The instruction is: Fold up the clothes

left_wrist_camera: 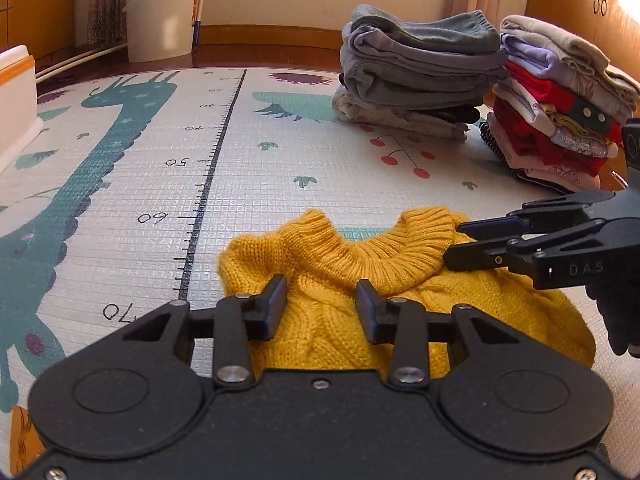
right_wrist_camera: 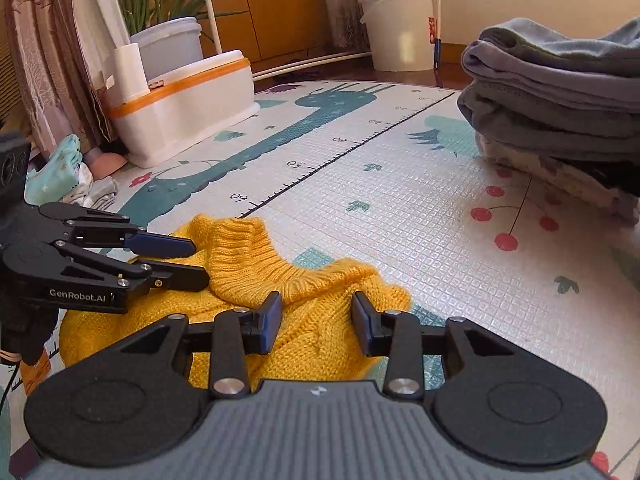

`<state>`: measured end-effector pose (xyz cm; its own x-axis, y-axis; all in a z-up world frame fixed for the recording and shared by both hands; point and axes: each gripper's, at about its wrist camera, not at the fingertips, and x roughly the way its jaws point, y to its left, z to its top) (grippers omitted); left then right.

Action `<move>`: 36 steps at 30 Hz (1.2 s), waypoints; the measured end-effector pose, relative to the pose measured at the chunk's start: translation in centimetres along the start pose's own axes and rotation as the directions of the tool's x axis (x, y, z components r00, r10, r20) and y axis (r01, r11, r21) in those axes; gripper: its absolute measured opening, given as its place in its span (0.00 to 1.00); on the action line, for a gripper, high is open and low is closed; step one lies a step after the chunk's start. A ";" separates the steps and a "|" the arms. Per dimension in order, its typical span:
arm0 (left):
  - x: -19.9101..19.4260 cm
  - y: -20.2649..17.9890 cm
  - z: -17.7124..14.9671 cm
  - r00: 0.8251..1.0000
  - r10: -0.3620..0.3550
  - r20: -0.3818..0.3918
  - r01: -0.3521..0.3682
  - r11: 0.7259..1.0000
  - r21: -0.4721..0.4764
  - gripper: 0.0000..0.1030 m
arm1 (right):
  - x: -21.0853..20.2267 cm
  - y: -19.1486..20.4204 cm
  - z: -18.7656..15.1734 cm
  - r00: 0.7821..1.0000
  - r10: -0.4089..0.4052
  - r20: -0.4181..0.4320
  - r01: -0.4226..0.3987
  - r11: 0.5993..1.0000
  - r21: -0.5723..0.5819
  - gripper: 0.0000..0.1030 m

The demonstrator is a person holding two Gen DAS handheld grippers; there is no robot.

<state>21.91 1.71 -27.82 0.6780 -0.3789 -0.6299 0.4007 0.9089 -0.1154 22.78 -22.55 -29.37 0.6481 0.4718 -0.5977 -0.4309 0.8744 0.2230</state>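
Observation:
A mustard-yellow knit sweater (left_wrist_camera: 500,300) lies bunched on the printed play mat (left_wrist_camera: 280,160), its ribbed collar (left_wrist_camera: 384,256) towards the far side. My left gripper (left_wrist_camera: 322,308) hovers over the sweater's left part, its jaws apart with knit showing between them and not pinched. The right wrist view shows it side-on (right_wrist_camera: 196,262), at the collar's left edge. My right gripper (right_wrist_camera: 316,316) stands the same way over the sweater (right_wrist_camera: 248,264), its jaws apart above the fabric. In the left wrist view its tips (left_wrist_camera: 456,244) are at the collar's right edge.
Two stacks of folded clothes stand at the back right: a grey one (left_wrist_camera: 416,76) and a colourful one (left_wrist_camera: 560,112). A white box with an orange band (right_wrist_camera: 188,108), a white bucket (right_wrist_camera: 396,28), a plant tub (right_wrist_camera: 168,44) and a small heap of clothes (right_wrist_camera: 68,176) edge the mat.

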 end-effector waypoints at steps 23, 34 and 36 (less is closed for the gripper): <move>-5.1 6.4 -4.3 0.990 -0.120 -0.068 0.043 0.740 -0.671 0.68 | -3.3 -2.5 -5.4 0.993 0.118 -0.030 -0.069 0.750 0.658 0.71; -1.8 7.3 -3.3 0.969 -0.222 -0.112 0.079 0.702 -0.708 0.69 | -1.3 -3.9 -6.0 0.981 0.193 -0.010 -0.124 0.669 0.733 0.71; -1.8 7.3 -3.7 0.970 -0.224 -0.094 0.086 0.680 -0.729 0.68 | -1.2 -4.0 -6.0 0.980 0.199 0.001 -0.135 0.663 0.737 0.71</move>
<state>21.35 9.67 -30.33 0.5099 -0.5548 -0.6574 -0.1181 0.7118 -0.6923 19.94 -27.32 -34.20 0.5497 0.6366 -0.5408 0.0893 0.5989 0.7958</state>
